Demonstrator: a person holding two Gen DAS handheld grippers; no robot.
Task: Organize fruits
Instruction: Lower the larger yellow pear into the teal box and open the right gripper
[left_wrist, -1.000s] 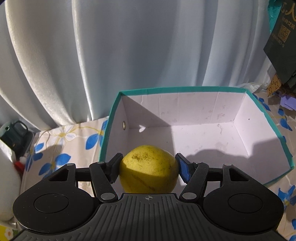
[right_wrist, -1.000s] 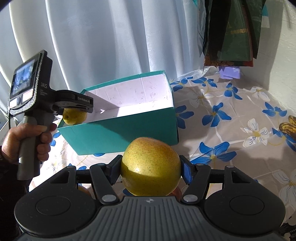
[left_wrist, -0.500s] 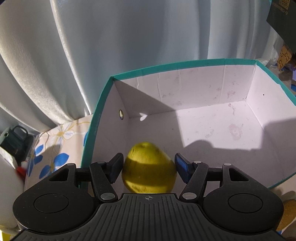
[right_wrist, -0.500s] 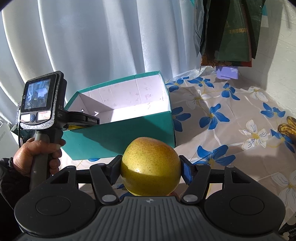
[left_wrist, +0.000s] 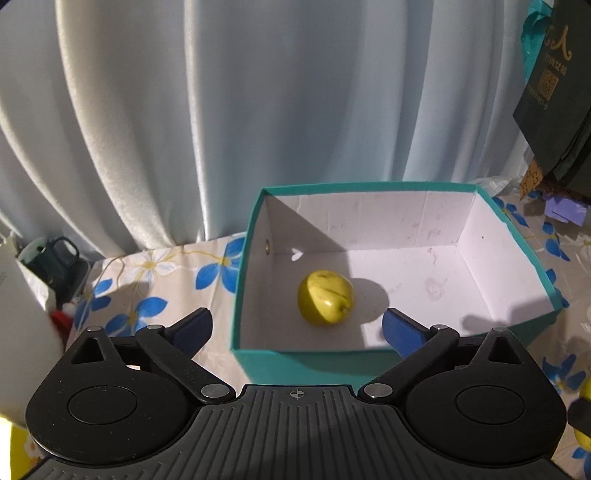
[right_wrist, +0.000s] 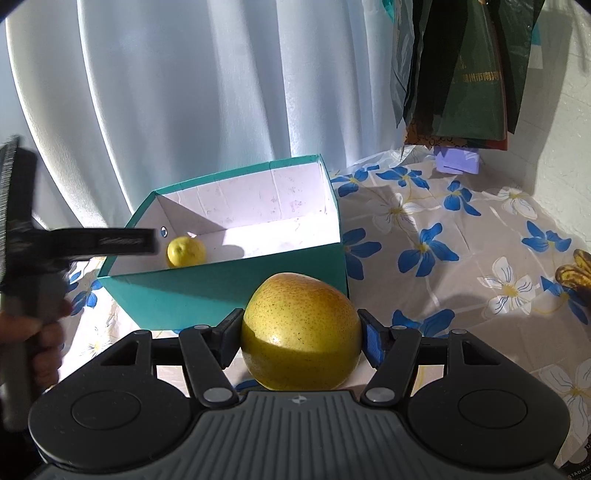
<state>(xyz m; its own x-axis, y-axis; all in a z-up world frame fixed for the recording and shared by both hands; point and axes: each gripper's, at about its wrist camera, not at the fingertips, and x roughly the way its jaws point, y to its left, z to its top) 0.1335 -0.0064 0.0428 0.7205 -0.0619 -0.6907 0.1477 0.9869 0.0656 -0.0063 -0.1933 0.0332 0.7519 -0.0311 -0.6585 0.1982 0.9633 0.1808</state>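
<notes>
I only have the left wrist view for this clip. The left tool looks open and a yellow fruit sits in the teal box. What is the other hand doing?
Observer: The right tool is shut on a larger speckled yellow fruit, held in front of the teal box, outside it.
Reviewer: Did the left tool really let go?
Observer: Yes. Its jaws have just been opening, and in the right wrist view the small yellow fruit lies alone on the box floor, near the left wall with the metal eyelet.
Reviewer: Any other fruit left out?
Observer: Bananas lie on the flowered cloth at the right edge of that view.
</notes>
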